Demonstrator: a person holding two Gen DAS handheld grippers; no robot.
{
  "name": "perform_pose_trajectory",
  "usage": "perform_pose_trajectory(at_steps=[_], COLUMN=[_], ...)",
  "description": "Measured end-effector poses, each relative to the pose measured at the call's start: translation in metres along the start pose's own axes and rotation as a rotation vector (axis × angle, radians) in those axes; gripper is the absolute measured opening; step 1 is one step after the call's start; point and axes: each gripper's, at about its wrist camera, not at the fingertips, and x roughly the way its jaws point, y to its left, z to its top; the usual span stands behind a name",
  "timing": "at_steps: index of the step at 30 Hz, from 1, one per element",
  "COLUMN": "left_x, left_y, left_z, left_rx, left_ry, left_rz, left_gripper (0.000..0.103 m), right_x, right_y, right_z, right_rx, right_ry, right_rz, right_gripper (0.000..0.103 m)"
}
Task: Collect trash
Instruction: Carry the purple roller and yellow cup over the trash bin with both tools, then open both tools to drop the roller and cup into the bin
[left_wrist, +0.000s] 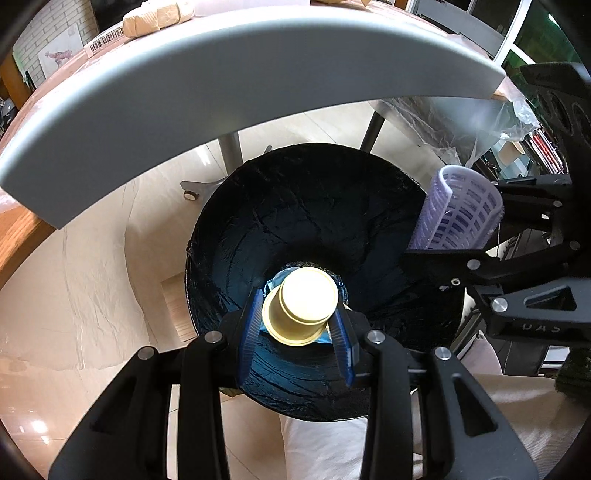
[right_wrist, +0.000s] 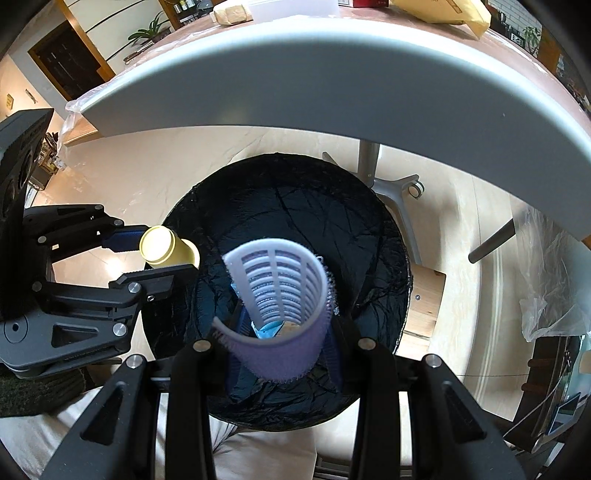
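A round bin lined with a black bag (left_wrist: 295, 206) stands on the floor under the table edge; it also shows in the right wrist view (right_wrist: 332, 206). My left gripper (left_wrist: 299, 317) is shut on a small yellow cup (left_wrist: 303, 306) and holds it over the bin's mouth; the cup shows at the left of the right wrist view (right_wrist: 166, 247). My right gripper (right_wrist: 277, 332) is shut on a purple hair roller (right_wrist: 284, 295), also over the bin; the roller shows at the right of the left wrist view (left_wrist: 461, 210). Blue trash (right_wrist: 267, 332) lies at the bin's bottom.
The grey table edge (left_wrist: 221, 85) arches over the bin, also in the right wrist view (right_wrist: 332, 85). Grey table legs with casters (right_wrist: 399, 184) stand behind the bin. Clear plastic sheet (right_wrist: 550, 280) hangs at the right. A wooden block (right_wrist: 428, 295) sits beside the bin.
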Motion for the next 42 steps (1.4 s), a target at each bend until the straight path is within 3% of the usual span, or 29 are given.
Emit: perform_pose_trajectory(at_steps=[23, 24, 25, 26, 27, 42], left_x=[0.017, 0.014, 0.011, 0.009, 0.007, 0.008], left_y=[0.001, 0.001, 0.001, 0.001, 0.001, 0.013], left_z=[0.002, 0.002, 0.002, 0.003, 0.003, 0.0], left_rx=[0.03, 0.032, 0.033, 0.035, 0.038, -0.035], left_ry=[0.029, 0.002, -0.011, -0.031, -0.044, -0.017], left_rz=[0.001, -0.019, -0.015, 0.032, 0.069, 0.022], left_gripper=[0.037, 0.042, 0.068, 0.076, 0.081, 0.086], right_x=[0.015, 0.015, 0.014, 0.013, 0.01, -0.005], right_y=[-0.008, -0.009, -0.01, -0.011, -0.014, -0.032], right_z=[-0.004, -0.004, -0.003, -0.003, -0.003, -0.016], right_rx=[0.017, 0.023, 0.034, 0.045, 0.072, 0.174], right_ry=[0.03, 0.028, 0.026, 0.022, 0.009, -0.019], right_rz=[-0.029, -0.026, -0.013, -0.011, -0.012, -0.004], right_gripper=[0.037, 0.039, 0.047, 0.064, 0.073, 0.076])
